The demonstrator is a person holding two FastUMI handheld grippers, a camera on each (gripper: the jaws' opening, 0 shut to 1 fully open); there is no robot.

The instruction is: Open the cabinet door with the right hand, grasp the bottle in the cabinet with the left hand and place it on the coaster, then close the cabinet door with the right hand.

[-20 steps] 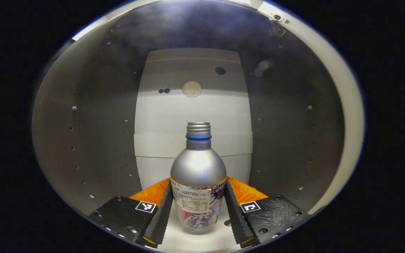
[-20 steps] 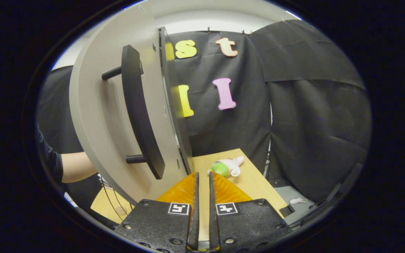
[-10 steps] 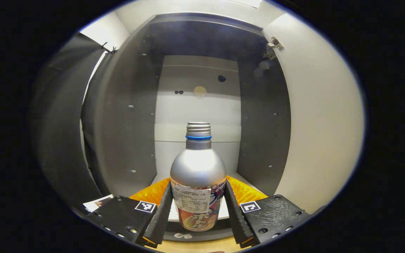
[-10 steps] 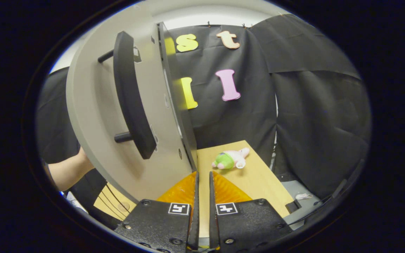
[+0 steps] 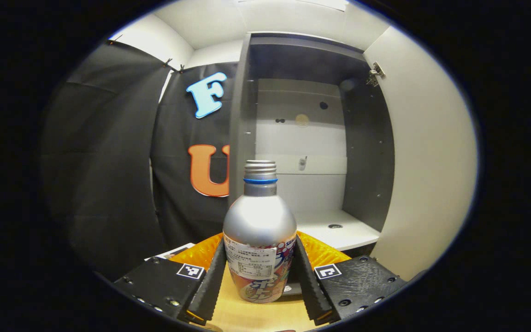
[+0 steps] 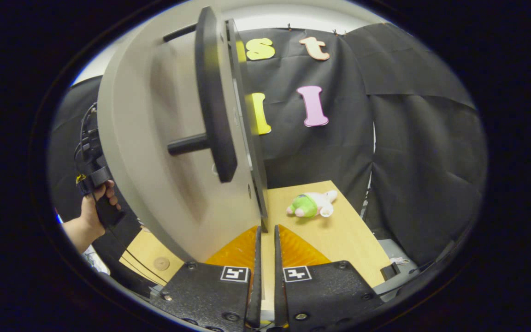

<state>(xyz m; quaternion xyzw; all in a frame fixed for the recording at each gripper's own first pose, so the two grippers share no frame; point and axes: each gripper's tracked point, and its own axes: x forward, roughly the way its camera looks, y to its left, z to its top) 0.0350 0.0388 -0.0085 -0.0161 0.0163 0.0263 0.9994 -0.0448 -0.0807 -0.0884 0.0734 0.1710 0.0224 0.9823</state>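
Observation:
A silver bottle (image 5: 259,230) with a printed label and a blue neck ring stands upright between my left gripper's fingers; the left gripper (image 5: 260,243) is shut on it, just above the wooden table (image 5: 256,316) in front of the open cabinet (image 5: 302,184). My right gripper (image 6: 267,228) is shut with nothing in it, beside the lower edge of the open cabinet door (image 6: 155,152), below its dark bar handle (image 6: 212,106). A small round coaster (image 6: 160,263) lies on the table at the lower left of the right gripper view.
The open door (image 5: 427,175) stands to the right of the bottle. A person's hand (image 6: 91,210) holds the other gripper behind the door. A green and white plush toy (image 6: 311,205) lies on the table (image 6: 339,235) near the cloth wall.
My left gripper has drawn the bottle back out of the cabinet, from deep inside to over the table. The right gripper has moved closer to the door's edge.

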